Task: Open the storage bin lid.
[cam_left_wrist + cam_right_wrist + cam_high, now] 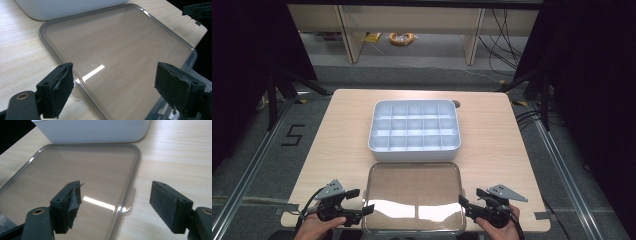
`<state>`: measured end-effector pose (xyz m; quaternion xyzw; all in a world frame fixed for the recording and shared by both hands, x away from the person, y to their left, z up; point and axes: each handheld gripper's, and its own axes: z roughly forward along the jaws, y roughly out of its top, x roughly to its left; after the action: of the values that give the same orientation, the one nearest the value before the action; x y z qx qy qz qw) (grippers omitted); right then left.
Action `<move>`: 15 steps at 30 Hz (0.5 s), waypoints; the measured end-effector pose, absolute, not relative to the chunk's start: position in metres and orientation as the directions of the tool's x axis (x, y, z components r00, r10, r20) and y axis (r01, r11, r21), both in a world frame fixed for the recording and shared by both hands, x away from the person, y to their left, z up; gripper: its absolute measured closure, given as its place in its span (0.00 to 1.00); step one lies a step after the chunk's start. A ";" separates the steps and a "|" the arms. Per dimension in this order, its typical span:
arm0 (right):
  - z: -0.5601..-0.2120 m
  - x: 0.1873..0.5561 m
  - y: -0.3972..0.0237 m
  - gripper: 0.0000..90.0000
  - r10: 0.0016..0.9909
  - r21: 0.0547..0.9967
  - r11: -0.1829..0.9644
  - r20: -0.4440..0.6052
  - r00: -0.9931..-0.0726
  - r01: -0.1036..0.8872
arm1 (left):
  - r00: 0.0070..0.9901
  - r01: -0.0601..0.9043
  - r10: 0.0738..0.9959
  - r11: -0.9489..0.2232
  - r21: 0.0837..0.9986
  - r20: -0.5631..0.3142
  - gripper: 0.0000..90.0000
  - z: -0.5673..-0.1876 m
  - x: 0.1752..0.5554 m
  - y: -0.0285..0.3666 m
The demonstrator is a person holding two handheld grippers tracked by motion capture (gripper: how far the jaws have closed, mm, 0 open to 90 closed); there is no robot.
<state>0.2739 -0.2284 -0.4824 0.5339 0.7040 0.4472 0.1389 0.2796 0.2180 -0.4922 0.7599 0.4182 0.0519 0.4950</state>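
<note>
Nearest the camera in the high view, at the lower left of the frame, the left gripper [358,204] sits in a hand [314,227] with its black jaws spread wide and nothing between them, just beside the left edge of the clear lid [412,185]. In the left gripper view its pads [61,88] are dark, worn and frayed, one standing over the lid's near rim without pressing it.

Across the lower middle lies the lid [117,50], flat on the table [342,135]: a rounded rectangle of transparent, glossy plastic with a raised grey-tinted rim, the pale wood grain showing through it and a bright strip of reflected light on its surface. Just above it in the frame, close to its far edge, stands the organiser box [414,131], matte light grey-blue plastic, rounded at the corners, divided into a grid of small square compartments.

At the lower right, the right gripper [468,203] is likewise wide open and empty, just beside the lid's right edge. Its pads [72,202] look felt-like and torn; a small clear tab [127,201] juts from the lid's rim between them.
</note>
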 end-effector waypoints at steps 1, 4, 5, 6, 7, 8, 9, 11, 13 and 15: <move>-0.482 0.272 -0.229 0.26 0.872 0.777 0.031 0.286 -0.397 0.628 | 0.644 0.587 0.689 -0.167 0.792 -0.332 0.17 -0.492 0.278 0.220; -0.483 0.264 -0.228 0.25 0.869 0.755 0.031 0.303 -0.391 0.655 | 0.631 0.595 0.698 -0.154 0.789 -0.339 0.17 -0.492 0.274 0.222; -0.485 0.265 -0.230 0.25 0.866 0.771 0.047 0.285 -0.410 0.635 | 0.631 0.597 0.695 -0.150 0.788 -0.346 0.17 -0.492 0.274 0.223; -0.484 0.261 -0.228 0.25 0.871 0.747 0.019 0.314 -0.378 0.664 | 0.626 0.601 0.696 -0.143 0.786 -0.352 0.17 -0.492 0.273 0.223; -0.486 0.262 -0.231 0.25 0.870 0.760 0.048 0.287 -0.401 0.648 | 0.628 0.602 0.694 -0.144 0.785 -0.353 0.17 -0.493 0.272 0.224; -0.487 0.260 -0.231 0.25 0.870 0.761 0.042 0.291 -0.399 0.648 | 0.627 0.601 0.696 -0.148 0.785 -0.349 0.17 -0.493 0.271 0.225; -0.485 0.256 -0.230 0.25 0.874 0.731 0.020 0.319 -0.368 0.682 | 0.624 0.603 0.698 -0.146 0.784 -0.351 0.17 -0.494 0.271 0.224; -0.488 0.254 -0.231 0.25 0.864 0.729 0.008 0.339 -0.372 0.684 | 0.622 0.613 0.701 -0.160 0.773 -0.348 0.17 -0.495 0.269 0.224; -0.490 0.253 -0.234 0.25 0.876 0.746 0.039 0.295 -0.382 0.665 | 0.613 0.622 0.713 -0.169 0.764 -0.341 0.17 -0.496 0.266 0.225; -0.490 0.250 -0.234 0.25 0.875 0.742 0.032 0.302 -0.377 0.670 | 0.615 0.621 0.710 -0.169 0.765 -0.343 0.17 -0.496 0.265 0.226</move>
<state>0.2497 -0.2344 -0.4899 0.5451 0.7085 0.4320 0.1191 0.2648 0.2256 -0.4964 0.7629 0.4364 0.0468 0.4747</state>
